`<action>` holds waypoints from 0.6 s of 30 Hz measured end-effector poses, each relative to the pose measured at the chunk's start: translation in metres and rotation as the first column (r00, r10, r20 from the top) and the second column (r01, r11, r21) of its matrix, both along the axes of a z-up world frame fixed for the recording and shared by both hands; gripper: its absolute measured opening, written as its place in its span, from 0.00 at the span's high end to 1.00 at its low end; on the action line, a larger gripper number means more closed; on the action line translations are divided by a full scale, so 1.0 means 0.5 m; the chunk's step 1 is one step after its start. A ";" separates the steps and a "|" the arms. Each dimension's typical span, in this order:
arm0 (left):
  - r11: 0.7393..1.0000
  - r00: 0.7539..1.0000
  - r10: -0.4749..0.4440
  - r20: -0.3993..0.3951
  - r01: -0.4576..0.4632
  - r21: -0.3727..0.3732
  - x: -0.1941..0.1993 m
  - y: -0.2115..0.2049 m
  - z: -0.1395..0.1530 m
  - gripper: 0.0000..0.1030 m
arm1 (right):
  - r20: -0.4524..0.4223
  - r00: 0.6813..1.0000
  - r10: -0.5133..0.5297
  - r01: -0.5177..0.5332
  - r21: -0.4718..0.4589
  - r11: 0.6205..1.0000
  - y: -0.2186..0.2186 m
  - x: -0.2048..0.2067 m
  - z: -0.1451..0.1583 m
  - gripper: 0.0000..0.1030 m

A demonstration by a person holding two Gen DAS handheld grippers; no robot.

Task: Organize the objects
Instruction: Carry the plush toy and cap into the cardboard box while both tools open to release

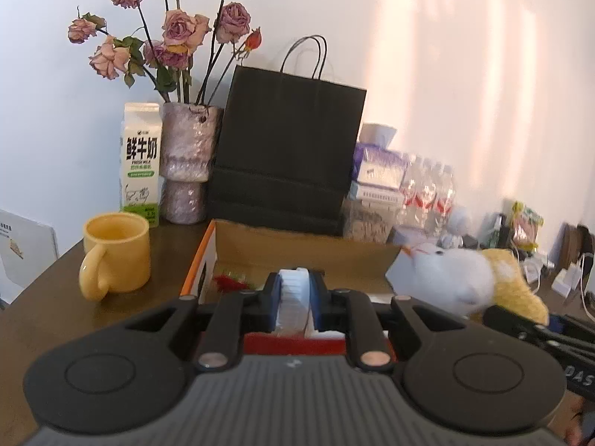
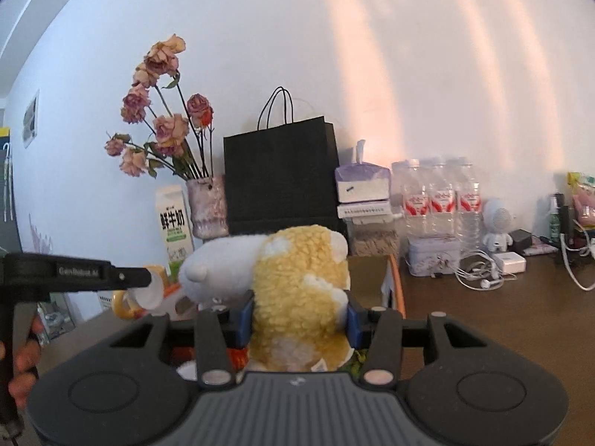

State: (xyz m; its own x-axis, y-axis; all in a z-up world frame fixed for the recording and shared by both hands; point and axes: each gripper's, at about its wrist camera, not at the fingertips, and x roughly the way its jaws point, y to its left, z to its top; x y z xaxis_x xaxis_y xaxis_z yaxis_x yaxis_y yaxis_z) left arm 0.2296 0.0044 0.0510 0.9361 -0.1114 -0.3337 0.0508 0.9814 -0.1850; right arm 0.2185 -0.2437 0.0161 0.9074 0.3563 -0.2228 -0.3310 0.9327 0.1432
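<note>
— What's the biggest thing in front of you?

— The dark brown wooden table (image 2: 483, 308), and on it the open brown cardboard box with an orange edge (image 1: 297, 249). Inside I make out something red (image 1: 228, 281); the rest of its contents is hidden behind my tongs.

— And what are you carrying?

— My right tongs (image 2: 297, 323) pinch the fluffy yellow-and-white plush toy with a pale blue-white head (image 2: 297, 297) around its woolly yellow body, held up over the box's near side. I judge it light, soft and squashy, not fragile, so the thick middle is the place to grip; the pile would slip from a shallow hold.

— The other side?

— My left tongs (image 1: 293, 297) are closed on a small white ribbed plastic piece (image 1: 293, 286), above the box's near edge. It looks stiff, light and smooth, so I would keep it pinched squarely across its flat sides.

— Other containers?

— A yellow ceramic mug (image 1: 117, 252) left of the box; I cannot see into it. The mottled purple vase (image 1: 187, 163) holds dried pink roses (image 1: 178, 29).
</note>
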 end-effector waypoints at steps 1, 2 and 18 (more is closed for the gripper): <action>1.000 1.000 0.002 0.001 -0.002 -0.008 0.011 0.000 0.004 0.83 | -0.003 1.000 -0.005 0.005 0.000 1.000 0.004 0.016 0.003 0.56; 1.000 1.000 0.004 0.002 -0.004 -0.014 0.021 -0.001 0.007 0.83 | -0.010 1.000 -0.008 0.008 0.001 1.000 0.008 0.032 0.005 0.56; 0.999 1.000 0.015 -0.012 -0.015 -0.035 0.189 -0.003 0.005 0.83 | -0.124 0.990 -0.071 0.070 -0.014 0.997 0.046 0.291 -0.018 0.56</action>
State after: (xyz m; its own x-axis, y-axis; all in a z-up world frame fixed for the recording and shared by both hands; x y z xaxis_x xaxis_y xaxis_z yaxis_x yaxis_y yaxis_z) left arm 0.3243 0.0028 0.0535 0.9339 -0.1091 -0.3406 0.0338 0.9750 -0.2196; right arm 0.3641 -0.2205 0.0073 0.8952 0.2895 -0.3390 -0.2442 0.9546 0.1704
